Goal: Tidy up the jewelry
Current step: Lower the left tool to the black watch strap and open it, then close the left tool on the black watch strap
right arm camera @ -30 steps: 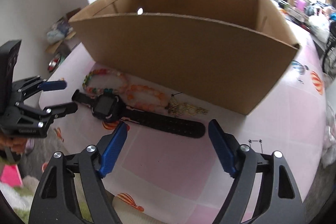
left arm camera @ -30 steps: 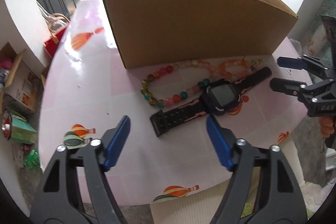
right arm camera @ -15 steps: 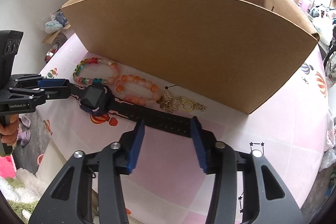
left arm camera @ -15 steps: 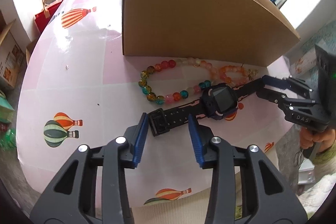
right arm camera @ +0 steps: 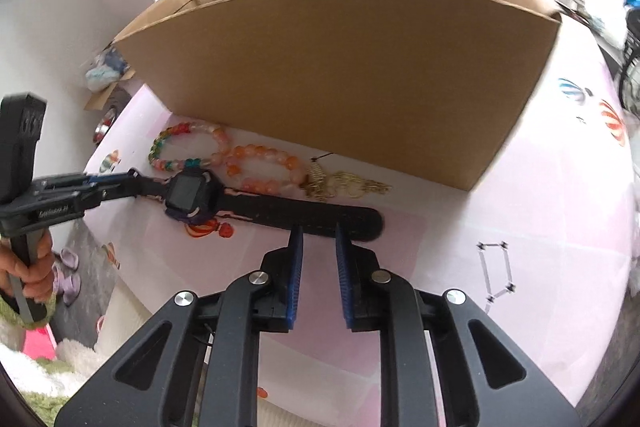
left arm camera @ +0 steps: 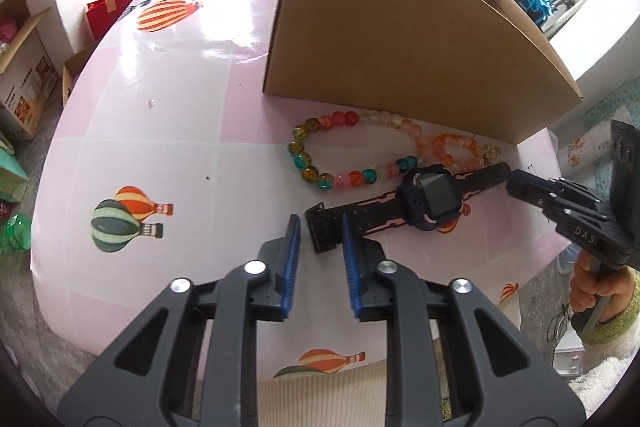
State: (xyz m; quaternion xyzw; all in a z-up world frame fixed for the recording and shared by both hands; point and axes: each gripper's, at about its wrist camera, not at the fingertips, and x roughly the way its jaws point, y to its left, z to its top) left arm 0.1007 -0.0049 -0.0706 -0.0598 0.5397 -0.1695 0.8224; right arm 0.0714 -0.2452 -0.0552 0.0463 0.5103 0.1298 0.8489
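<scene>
A black watch (left arm camera: pixel 430 197) with a long strap lies flat on the pink table (left arm camera: pixel 160 127), in front of a cardboard box (left arm camera: pixel 400 47). My left gripper (left arm camera: pixel 320 221) straddles the buckle end of the strap; its jaws are closing, and a sliver of table shows beside the left pad. My right gripper (right arm camera: pixel 319 227) is over the holed end of the strap (right arm camera: pixel 340 221), its jaws closing, tips at the strap's near edge. Behind the watch lie a multicoloured bead bracelet (left arm camera: pixel 298 147), an orange bead bracelet (right arm camera: pixel 260 151) and a gold chain (right arm camera: pixel 348 183).
The box (right arm camera: pixel 340 67) is open-topped and stands close behind the jewelry. Balloon prints dot the tablecloth (left arm camera: pixel 128 215). A red bag (left arm camera: pixel 116 3) and cartons (left arm camera: pixel 24 67) sit on the floor to the left. A person's hand (left arm camera: pixel 600 291) holds the right gripper's handle.
Both grippers' jaws have narrowed a lot. Each has come down close to its end of the watch strap, and the left view has rolled. The watch and bracelets lie where they were.
</scene>
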